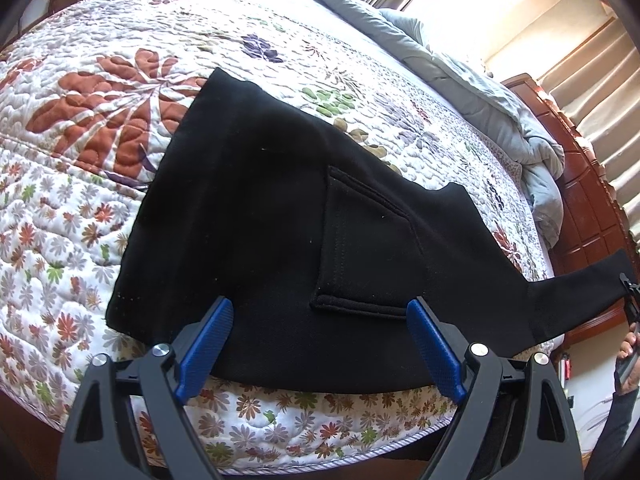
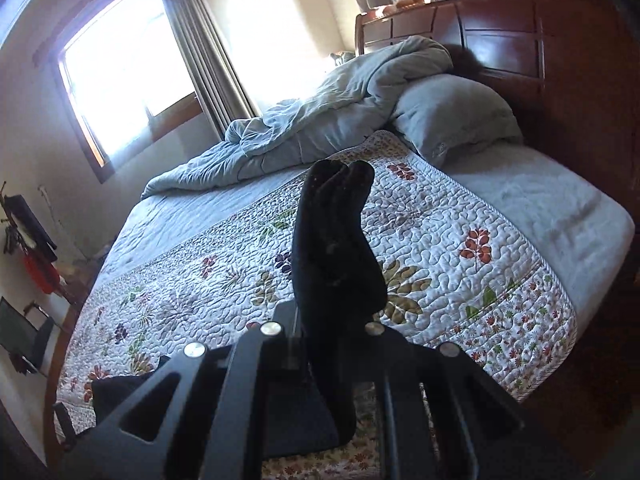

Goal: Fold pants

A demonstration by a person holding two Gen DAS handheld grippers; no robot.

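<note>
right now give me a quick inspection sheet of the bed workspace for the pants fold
Surface: floral quilt on the bed, bare grey sheet beside it near the headboard.
Job's things: black pants spread on the quilt, patch pocket up; one end lifted off the bed.
Clutter: rumpled grey duvet and a pillow at the head end.
Grippers: left claw open over the near pants edge, gripping nothing; right claw shut on the lifted pants end.
Cables: nothing seen.
Surroundings: wooden headboard, sunlit window with curtains.
</note>
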